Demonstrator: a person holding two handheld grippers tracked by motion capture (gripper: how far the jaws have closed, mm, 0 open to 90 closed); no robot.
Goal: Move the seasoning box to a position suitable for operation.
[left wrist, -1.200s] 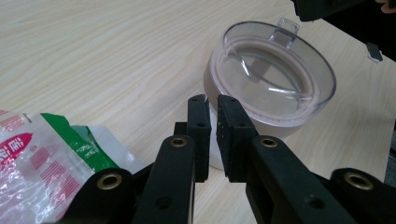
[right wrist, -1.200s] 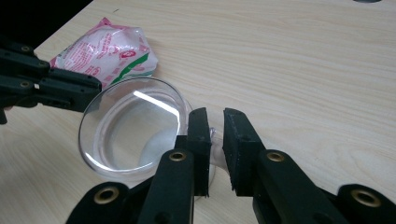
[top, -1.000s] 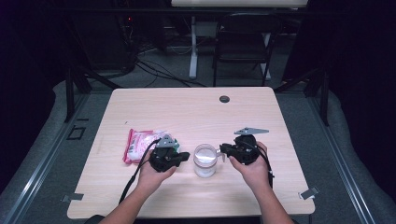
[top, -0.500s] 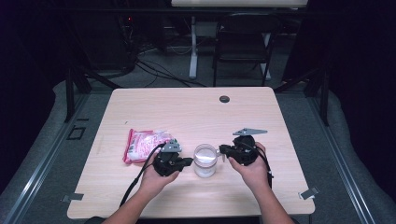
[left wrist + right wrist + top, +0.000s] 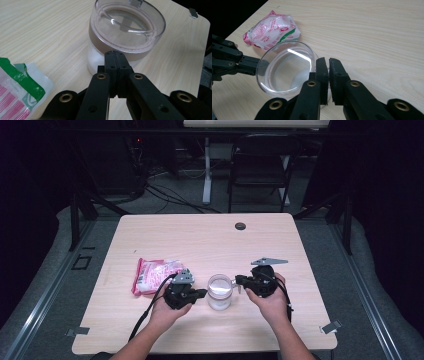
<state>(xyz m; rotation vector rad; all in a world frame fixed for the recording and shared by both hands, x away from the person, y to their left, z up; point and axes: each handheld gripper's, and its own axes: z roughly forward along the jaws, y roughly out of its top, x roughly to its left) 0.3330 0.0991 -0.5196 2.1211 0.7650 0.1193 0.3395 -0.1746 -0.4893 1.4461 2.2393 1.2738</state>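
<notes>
— Glass jar (image 5: 219, 292) sits where it did, toward 6 o'clock on the worktop (image 5: 200, 240), with the bag (image 5: 152, 274) at its 10. So what changes?
— Only the tongs. Left tongs (image 5: 202, 293), at the jar's 9, are fully shut on nothing, tip against the jar's side. Right tongs (image 5: 239, 280), at its 3, have just been closing to a slit beside the lid (image 5: 284, 68); whether they pinch its tab, I cannot tell.
— Meaning?
— Jar braced, I judge; opening the lid comes next.

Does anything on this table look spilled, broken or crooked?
Nothing stands out. The clear jar stands upright with its lid on, white contents inside, none spilled. The pink packet lies flat beside it. Both grippers, left and right, flank the jar.
</notes>
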